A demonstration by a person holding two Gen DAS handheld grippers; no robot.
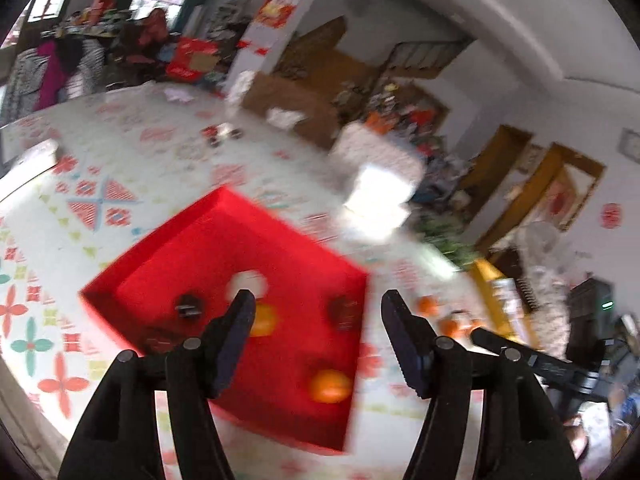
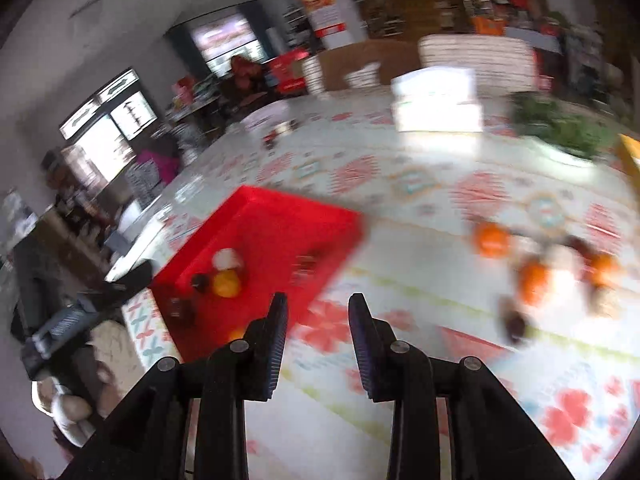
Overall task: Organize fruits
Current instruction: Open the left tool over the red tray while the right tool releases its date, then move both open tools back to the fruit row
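The left gripper gapes wide, empty, over the red tray holding an orange at five o'clock. The right gripper, jaws parted and empty, hangs above the patterned tablecloth; loose fruit lies at two o'clock.

red tray, oranges inside, blurred

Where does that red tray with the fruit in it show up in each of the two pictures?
Left wrist view: the red tray fills the lower centre, just beyond the open left hand-held gripper.
Right wrist view: the red tray sits left of centre, ahead and left of the open right hand-held gripper.
Shared landmark: the white box farther back on the patterned tablecloth.
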